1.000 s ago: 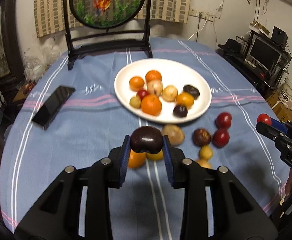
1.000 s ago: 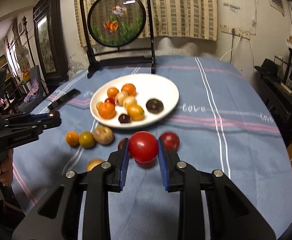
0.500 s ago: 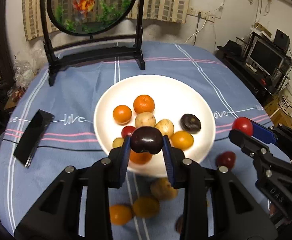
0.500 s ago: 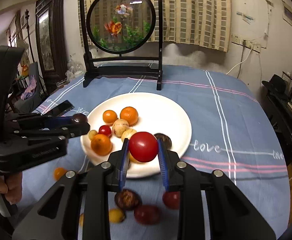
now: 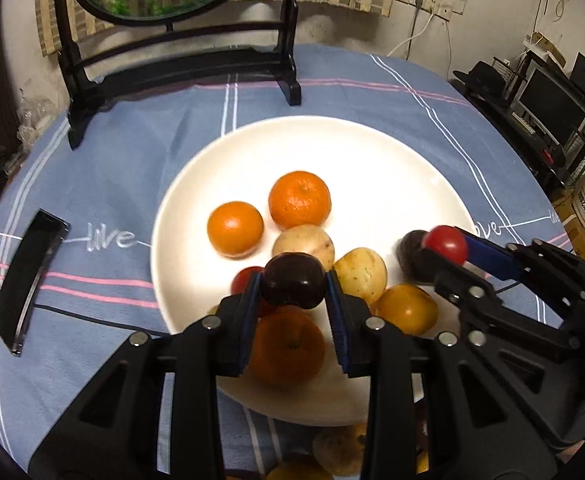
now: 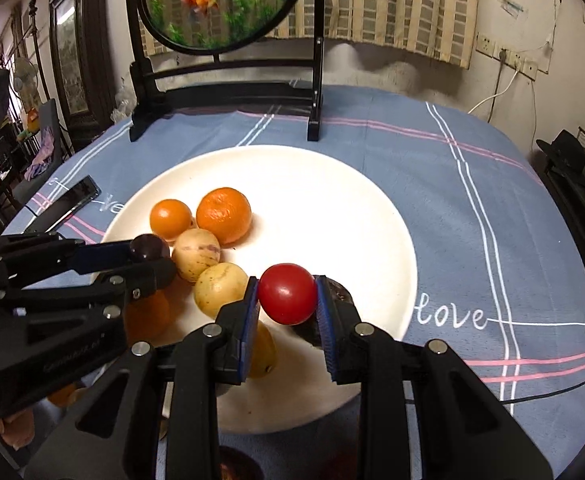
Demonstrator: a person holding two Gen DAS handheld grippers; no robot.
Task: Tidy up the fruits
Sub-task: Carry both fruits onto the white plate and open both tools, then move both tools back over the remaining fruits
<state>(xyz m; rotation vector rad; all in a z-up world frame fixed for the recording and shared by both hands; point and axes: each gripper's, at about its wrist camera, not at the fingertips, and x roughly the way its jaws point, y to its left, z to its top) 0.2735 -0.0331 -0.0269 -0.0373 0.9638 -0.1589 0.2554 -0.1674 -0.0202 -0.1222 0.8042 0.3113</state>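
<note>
A glossy, dark purple round plum (image 5: 293, 280) sits clamped between the ribbed blue pads of the left claw (image 5: 293, 286), hanging above the near side of a wide, smooth white ceramic plate (image 5: 372, 152). The right claw (image 6: 287, 300) is pressed shut on a shiny, smooth red round fruit (image 6: 287, 294), which hangs over the same plate, close above a dull, dark brown wrinkled fruit (image 6: 338, 292) lying near the rim. Both claws are black, angular plastic with round silver bolts.

On the plate lie two bright orange mandarins with pitted skin (image 5: 299, 199) (image 5: 235, 228), touching or almost touching each other, and just beside them two pale yellow, speckled egg-shaped fruits (image 5: 304, 242) (image 5: 359, 276). A larger orange (image 5: 288, 350) and a smooth yellow-orange fruit (image 5: 406, 309) rest nearer the claws, partly hidden by them.

The plate stands on a counter draped in a soft blue cloth (image 6: 492, 216) with white and pink stripes and embroidered white lettering. A flat black phone (image 5: 28, 280) lies on the cloth to the left, well apart from the plate. Behind stands a black wooden stand holding a round goldfish panel (image 6: 220, 0).
</note>
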